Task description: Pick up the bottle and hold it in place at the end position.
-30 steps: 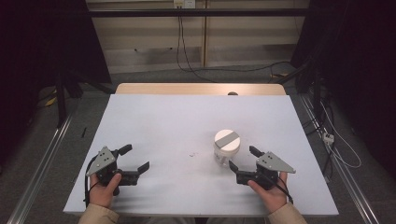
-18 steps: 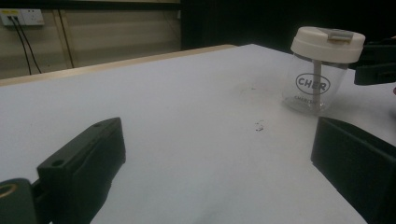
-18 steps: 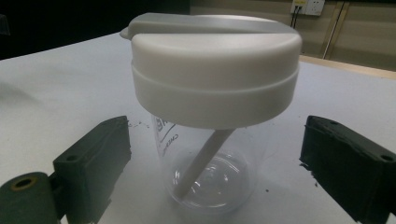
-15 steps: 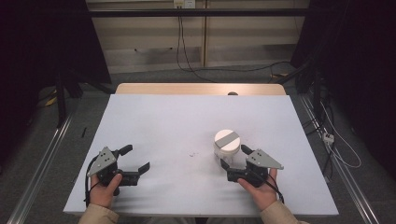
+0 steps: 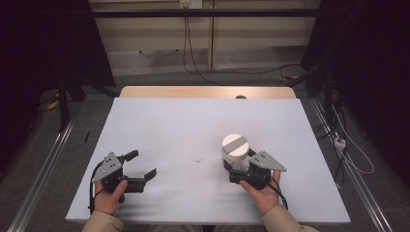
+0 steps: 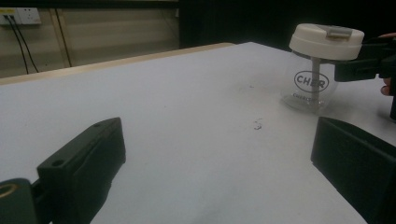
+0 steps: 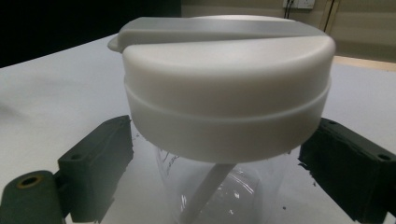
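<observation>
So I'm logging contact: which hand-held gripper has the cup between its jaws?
The right hand-held gripper: its jaws flank the clear cup. The left hand-held gripper rests apart, open.

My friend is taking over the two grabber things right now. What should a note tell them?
Right tool: open, one jaw on each side of the clear plastic jar with the white lid, below the lid. The jaws do not look closed on it yet.
Left tool: open, holding nothing, low over the white table near its front left part.
Jar: upright on the table, right of centre, lid on, with a grey strip across the lid's top.
Done: the right tool is lined up around the jar.
Left: probably close the right tool on the jar, then handle it; the left tool is free to help.
</observation>
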`<act>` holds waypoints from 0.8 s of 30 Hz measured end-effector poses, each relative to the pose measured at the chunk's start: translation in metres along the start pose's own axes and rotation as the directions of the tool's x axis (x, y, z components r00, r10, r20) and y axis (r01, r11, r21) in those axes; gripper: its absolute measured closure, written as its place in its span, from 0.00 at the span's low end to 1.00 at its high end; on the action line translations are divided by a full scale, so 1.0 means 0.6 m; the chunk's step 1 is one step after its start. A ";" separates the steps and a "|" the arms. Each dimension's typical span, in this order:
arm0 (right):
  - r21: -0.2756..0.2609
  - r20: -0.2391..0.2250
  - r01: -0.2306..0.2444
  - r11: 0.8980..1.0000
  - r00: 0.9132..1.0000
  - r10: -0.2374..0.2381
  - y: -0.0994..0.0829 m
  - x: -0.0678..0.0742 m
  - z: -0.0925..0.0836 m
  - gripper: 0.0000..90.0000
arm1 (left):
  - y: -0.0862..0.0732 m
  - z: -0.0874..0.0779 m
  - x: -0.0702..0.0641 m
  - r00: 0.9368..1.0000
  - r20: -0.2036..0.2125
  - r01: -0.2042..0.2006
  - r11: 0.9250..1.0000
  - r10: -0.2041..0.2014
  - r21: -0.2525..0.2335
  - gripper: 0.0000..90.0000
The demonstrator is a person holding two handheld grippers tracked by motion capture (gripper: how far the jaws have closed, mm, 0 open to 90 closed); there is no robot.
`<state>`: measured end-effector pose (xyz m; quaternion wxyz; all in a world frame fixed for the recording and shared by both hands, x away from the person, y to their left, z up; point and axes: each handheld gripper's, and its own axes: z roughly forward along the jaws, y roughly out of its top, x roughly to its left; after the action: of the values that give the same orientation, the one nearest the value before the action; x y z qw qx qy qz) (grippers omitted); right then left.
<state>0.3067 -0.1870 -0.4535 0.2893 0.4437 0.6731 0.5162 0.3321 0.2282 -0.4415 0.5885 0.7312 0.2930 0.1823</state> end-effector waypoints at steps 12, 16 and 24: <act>0.008 0.039 -0.014 1.000 0.999 0.014 0.002 0.002 0.020 0.11 | -0.002 0.002 0.000 1.000 0.003 0.007 1.000 -0.007 0.007 0.03; 0.018 0.047 -0.021 1.000 0.999 0.020 0.001 0.001 0.026 0.12 | -0.003 0.003 0.001 1.000 0.003 0.010 1.000 -0.010 0.006 0.03; 0.018 0.049 -0.025 1.000 0.999 0.024 0.002 0.002 0.033 0.14 | -0.004 0.004 0.002 1.000 0.008 0.010 1.000 -0.010 0.010 0.03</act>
<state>0.3232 -0.1770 -0.4580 0.2951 0.4669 0.6650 0.5027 0.3343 0.2275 -0.4447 0.5868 0.7334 0.2952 0.1749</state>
